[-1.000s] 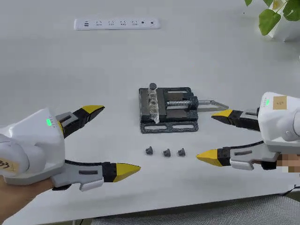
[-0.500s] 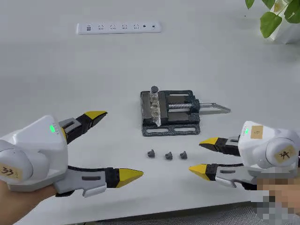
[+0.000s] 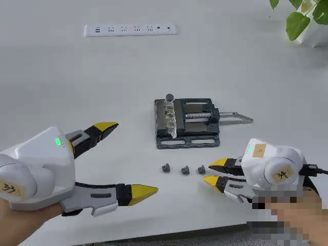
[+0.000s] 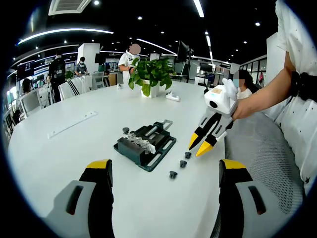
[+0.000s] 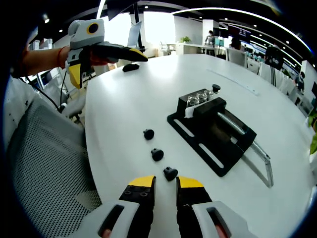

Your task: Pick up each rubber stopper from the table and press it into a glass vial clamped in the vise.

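Over the white table (image 3: 77,82) my left claw (image 3: 130,158) is spread wide. My right claw (image 3: 216,171) is nearly together, empty, just beside a stopper (image 3: 201,169). Ceiling lights (image 4: 201,7) shine above.

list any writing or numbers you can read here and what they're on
"33": handwritten on the tan sticker on the left gripper.
"34", possibly "3A": handwritten on the larger sticker on the right gripper.
The smaller sticker on that gripper: mark too small to read.
The power strip: no readable print.
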Demonstrator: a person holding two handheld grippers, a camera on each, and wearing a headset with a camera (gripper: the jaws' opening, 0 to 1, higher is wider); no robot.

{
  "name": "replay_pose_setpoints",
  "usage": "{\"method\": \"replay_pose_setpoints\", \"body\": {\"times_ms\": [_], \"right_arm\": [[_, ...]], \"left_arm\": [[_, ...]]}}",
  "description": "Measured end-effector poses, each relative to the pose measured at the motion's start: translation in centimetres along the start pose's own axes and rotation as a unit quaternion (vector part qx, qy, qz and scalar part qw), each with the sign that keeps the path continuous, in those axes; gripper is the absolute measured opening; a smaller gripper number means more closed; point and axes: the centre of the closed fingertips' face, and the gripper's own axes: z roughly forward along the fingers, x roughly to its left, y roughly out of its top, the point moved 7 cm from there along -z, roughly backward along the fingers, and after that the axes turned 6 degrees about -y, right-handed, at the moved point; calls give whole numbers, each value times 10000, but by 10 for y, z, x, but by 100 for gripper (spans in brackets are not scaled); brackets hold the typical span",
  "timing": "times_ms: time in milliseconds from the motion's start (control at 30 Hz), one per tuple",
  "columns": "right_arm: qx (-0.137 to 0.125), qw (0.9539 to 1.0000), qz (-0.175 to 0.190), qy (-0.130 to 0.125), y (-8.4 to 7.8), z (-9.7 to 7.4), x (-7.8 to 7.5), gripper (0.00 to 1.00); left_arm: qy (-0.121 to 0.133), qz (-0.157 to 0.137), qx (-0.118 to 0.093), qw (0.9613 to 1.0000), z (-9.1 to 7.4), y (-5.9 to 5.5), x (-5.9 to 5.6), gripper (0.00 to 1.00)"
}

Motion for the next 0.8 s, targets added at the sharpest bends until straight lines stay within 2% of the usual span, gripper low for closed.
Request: {"method": "replay_pose_setpoints", "body": {"times_ms": [233,533,800], "right_arm": [[52,10000,-65,-39,1,5,0,9],[87,9999,-103,-62,0,7,-2,1],[76,9999,-93,-55,1,8,-1,3]], "left_arm": [[-22,-12,-8,10000,1,0,-1,88],[-44,-28,4,10000,2,0,-2,87],[-54,-43,2,10000,2,0,0,87]]}}
